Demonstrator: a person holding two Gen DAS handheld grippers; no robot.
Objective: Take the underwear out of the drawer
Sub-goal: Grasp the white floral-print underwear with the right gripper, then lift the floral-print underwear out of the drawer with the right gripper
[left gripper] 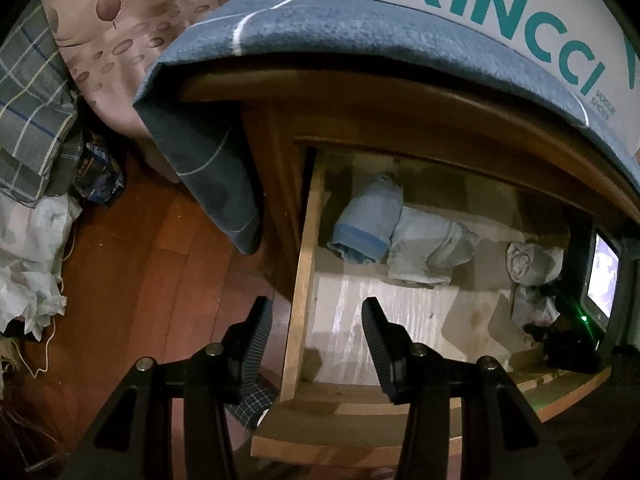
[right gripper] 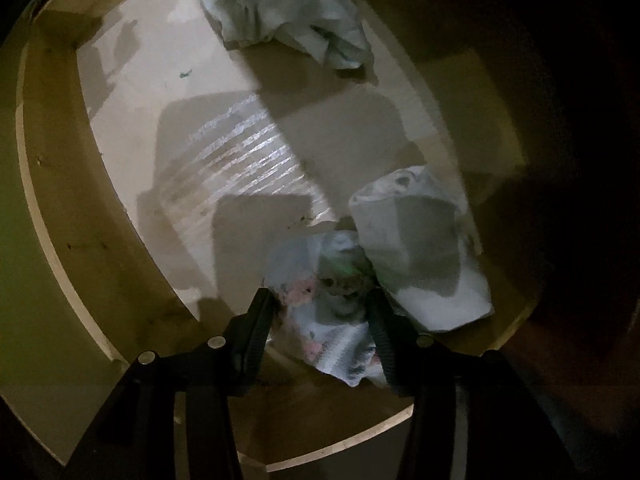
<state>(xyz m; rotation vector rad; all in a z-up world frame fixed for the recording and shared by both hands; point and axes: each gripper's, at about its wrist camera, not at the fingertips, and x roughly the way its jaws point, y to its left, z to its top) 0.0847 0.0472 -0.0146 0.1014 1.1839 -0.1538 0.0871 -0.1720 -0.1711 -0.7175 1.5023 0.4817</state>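
While its fingers stand spread with nothing between them, the left gripper (left gripper: 316, 312) hangs above the near left corner of the open drawer (left gripper: 298, 292), the drawer's left wall running up between the two fingers. Beyond its left finger lies wooden floor (left gripper: 132, 280), with a blue blanket (left gripper: 208, 168) draped off the cabinet top ahead of it. Ahead of its right finger, at the drawer's back, a rolled blue garment (left gripper: 366, 220) touches a pale rolled one (left gripper: 430, 248); further right of that finger sits a grey-white roll (left gripper: 532, 260), and above the drawer a white shoe box (left gripper: 500, 12) rests on the blanket. Reaching into the drawer's right end, the right gripper (right gripper: 320, 300) has its fingers apart on either side of the patterned underwear (right gripper: 332, 332), which bunches between them near the front wall; whether the pads press the cloth I cannot tell. Just right of its right finger lies a white folded piece (right gripper: 416, 248), touching the underwear.
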